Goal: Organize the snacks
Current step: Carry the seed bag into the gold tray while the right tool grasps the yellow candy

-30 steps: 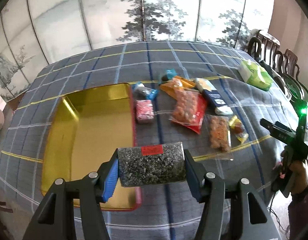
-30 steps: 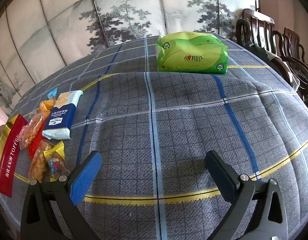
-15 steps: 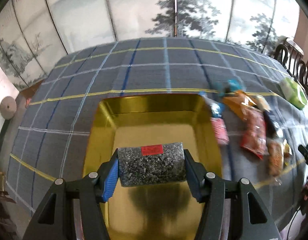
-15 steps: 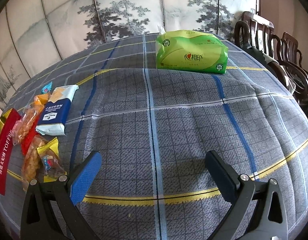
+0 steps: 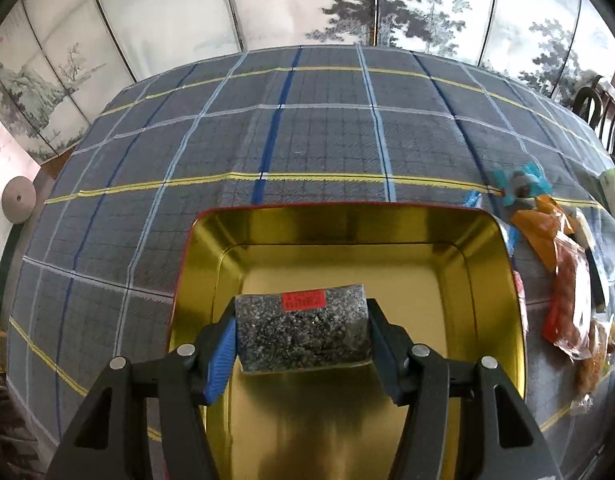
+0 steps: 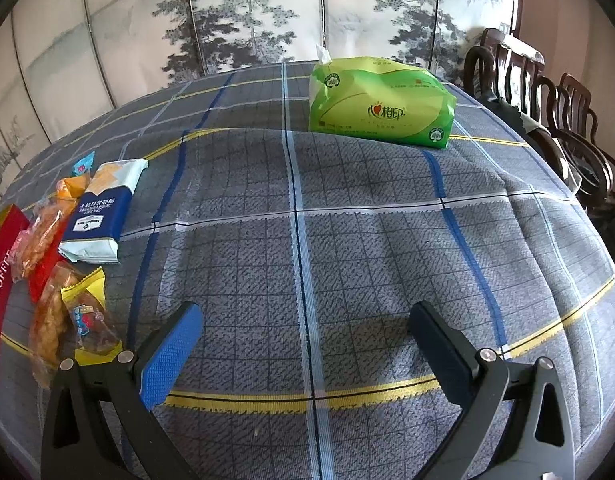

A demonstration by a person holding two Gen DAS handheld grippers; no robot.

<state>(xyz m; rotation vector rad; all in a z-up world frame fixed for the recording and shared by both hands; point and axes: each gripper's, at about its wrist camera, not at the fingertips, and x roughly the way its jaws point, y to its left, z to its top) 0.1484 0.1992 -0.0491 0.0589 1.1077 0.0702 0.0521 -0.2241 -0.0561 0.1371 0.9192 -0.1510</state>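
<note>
My left gripper was clamped on the grey speckled pack, pads on its two short ends, over the gold tin. Pack looked light and brick-stiff, vacuum-tight I'd guess; film probably slick, so end grip seemed right. Right gripper stood wide open, nothing between the jaws, above bare cloth. Loose snacks lay beside the tin: crinkly soft bags, likely crushable, better taken across the middle.

Dining room with painted screen

A folding screen painted with misty pines backs the table's grey plaid cloth; dark carved wooden chairs stand at right in daylight.
</note>
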